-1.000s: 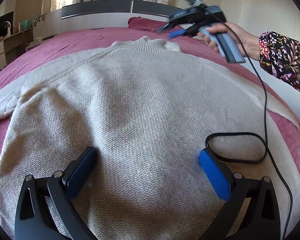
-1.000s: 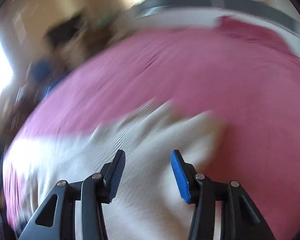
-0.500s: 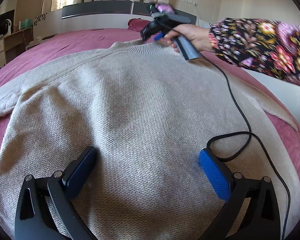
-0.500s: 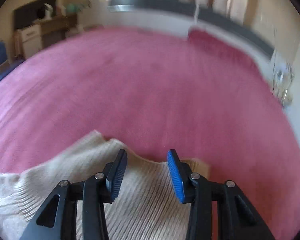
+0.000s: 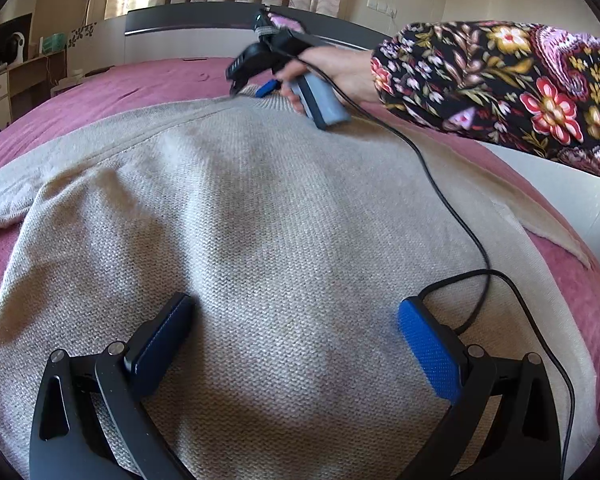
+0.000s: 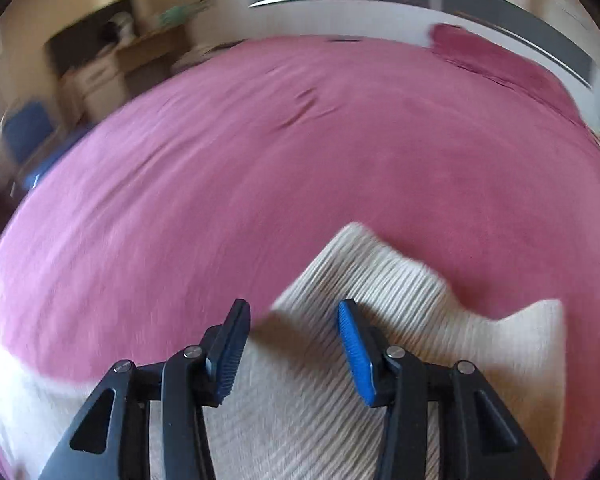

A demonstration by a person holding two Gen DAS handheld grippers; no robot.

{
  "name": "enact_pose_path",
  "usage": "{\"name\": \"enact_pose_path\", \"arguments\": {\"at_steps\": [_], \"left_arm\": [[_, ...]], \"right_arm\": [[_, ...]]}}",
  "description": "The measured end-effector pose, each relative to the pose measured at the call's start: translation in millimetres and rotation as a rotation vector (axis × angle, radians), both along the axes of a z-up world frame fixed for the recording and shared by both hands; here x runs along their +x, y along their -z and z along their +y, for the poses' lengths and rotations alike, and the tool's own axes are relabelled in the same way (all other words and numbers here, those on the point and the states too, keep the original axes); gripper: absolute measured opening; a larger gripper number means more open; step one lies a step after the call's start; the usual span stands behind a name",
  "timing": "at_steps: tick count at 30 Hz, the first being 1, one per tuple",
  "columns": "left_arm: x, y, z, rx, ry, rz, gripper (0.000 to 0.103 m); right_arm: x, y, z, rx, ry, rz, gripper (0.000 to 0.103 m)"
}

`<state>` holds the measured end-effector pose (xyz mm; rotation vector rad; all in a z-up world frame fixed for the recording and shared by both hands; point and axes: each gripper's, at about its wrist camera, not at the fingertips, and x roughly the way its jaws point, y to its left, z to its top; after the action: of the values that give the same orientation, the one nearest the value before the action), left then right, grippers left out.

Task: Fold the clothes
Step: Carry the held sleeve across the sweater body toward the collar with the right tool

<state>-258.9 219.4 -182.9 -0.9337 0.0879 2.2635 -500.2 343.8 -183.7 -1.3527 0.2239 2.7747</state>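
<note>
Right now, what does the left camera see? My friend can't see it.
A beige sweater lies spread flat on a pink bed, with the left gripper open over it. Far off, a hand in a flowery sleeve holds the right gripper at the collar.

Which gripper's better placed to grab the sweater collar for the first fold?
Right. The right gripper is at the ribbed collar, jaws apart and opening, fabric just ahead of them. The left gripper hovers open over the sweater body, at the far end from the collar.
</note>
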Motion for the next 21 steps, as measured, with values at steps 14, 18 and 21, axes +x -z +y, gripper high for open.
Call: {"name": "enact_pose_path", "arguments": {"at_steps": [14, 18, 21], "left_arm": [[-1.5, -4.0, 7.6, -0.053, -0.004, -0.001, 0.103], [4.0, -5.2, 10.4, -0.075, -0.005, 0.006, 0.103], [3.9, -4.5, 11.5, -0.084, -0.007, 0.008, 0.103]], "right_arm": [[325.1, -45.0, 111.6, -0.097, 0.202, -0.007, 0.047], [357.5, -21.6, 166.6, -0.18, 0.346, -0.03, 0.047], [343.4, -10.0, 183.2, -0.342, 0.321, 0.008, 0.047]]}}
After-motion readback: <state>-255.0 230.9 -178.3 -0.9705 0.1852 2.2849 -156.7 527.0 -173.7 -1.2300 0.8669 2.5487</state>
